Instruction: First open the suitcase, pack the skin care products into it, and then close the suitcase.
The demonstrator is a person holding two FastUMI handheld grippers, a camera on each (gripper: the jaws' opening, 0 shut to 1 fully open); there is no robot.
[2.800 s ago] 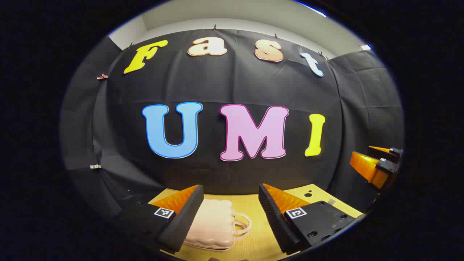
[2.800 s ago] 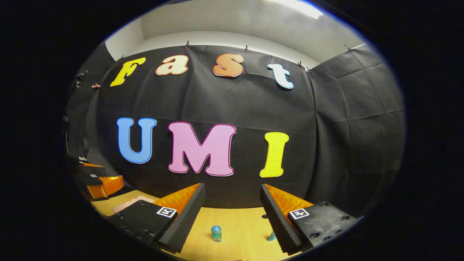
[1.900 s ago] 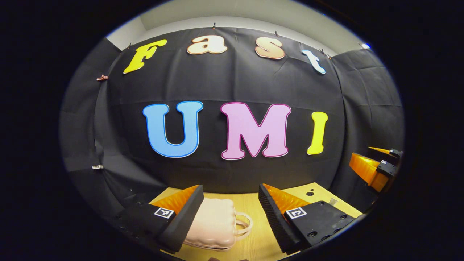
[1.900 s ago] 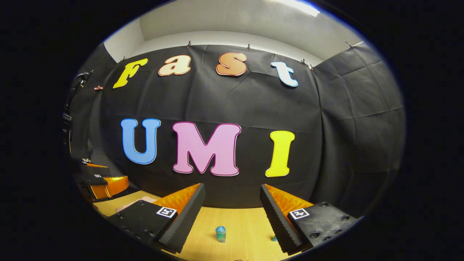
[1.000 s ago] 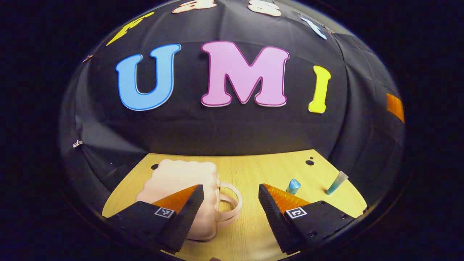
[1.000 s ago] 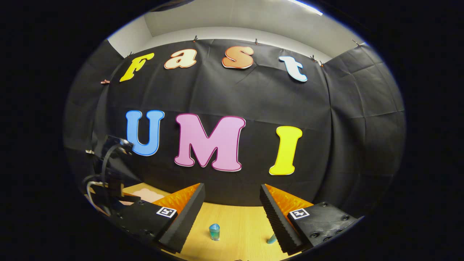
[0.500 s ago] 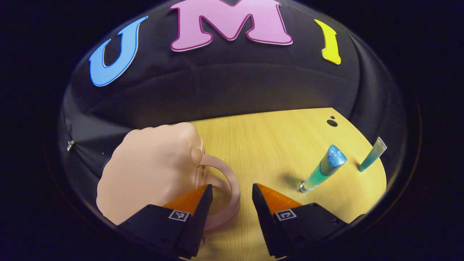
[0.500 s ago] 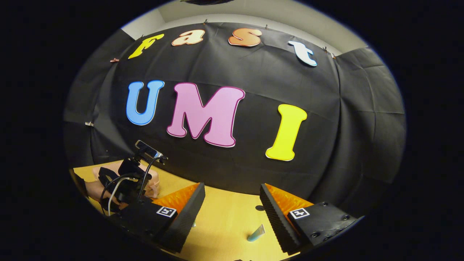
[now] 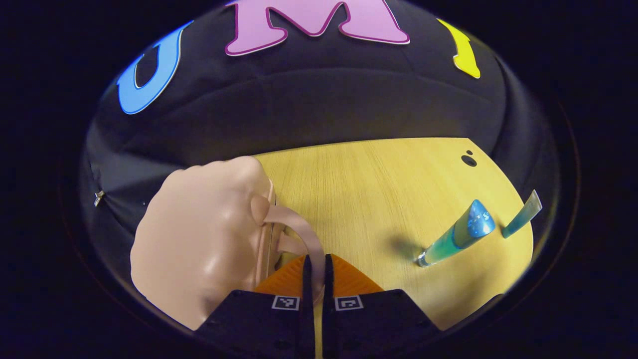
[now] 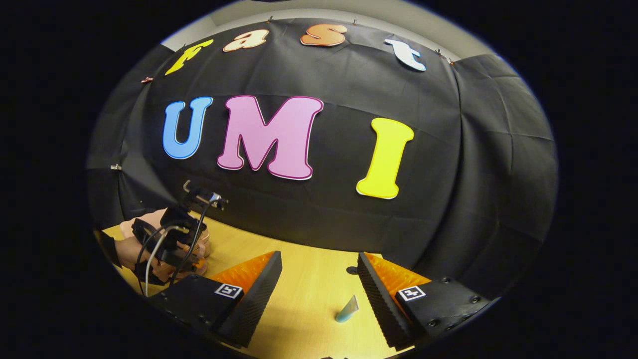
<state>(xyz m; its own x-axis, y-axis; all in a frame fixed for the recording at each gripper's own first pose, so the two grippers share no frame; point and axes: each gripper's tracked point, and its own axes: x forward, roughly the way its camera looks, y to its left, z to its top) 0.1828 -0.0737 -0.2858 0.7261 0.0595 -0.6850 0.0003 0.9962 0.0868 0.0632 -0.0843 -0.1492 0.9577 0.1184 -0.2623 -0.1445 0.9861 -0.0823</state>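
A small pale pink suitcase (image 9: 199, 239) lies shut on the wooden table (image 9: 369, 184), its loop handle (image 9: 294, 224) facing right. My left gripper (image 9: 315, 267) is shut on the lower part of that handle. A blue-capped bottle of teal liquid (image 9: 456, 234) stands to the right, with a teal tube (image 9: 521, 214) beyond it. In the right gripper view my right gripper (image 10: 319, 279) hangs open above the table (image 10: 304, 289), with the tube (image 10: 347, 309) just inside its right finger. The suitcase (image 10: 128, 252) shows at far left, behind the other gripper's mount and cables (image 10: 169, 237).
The black cloth wall closes the table's far side. A dark hole (image 9: 468, 160) is in the tabletop near the back right corner, also seen as a hole (image 10: 352, 270) between my right fingers. Bare wood lies between the suitcase and the bottle.
My left gripper tipped down, came in on the suitcase handle and went from open to shut on it. My right gripper tilted downward and turned, so the bottle slid out of its view.
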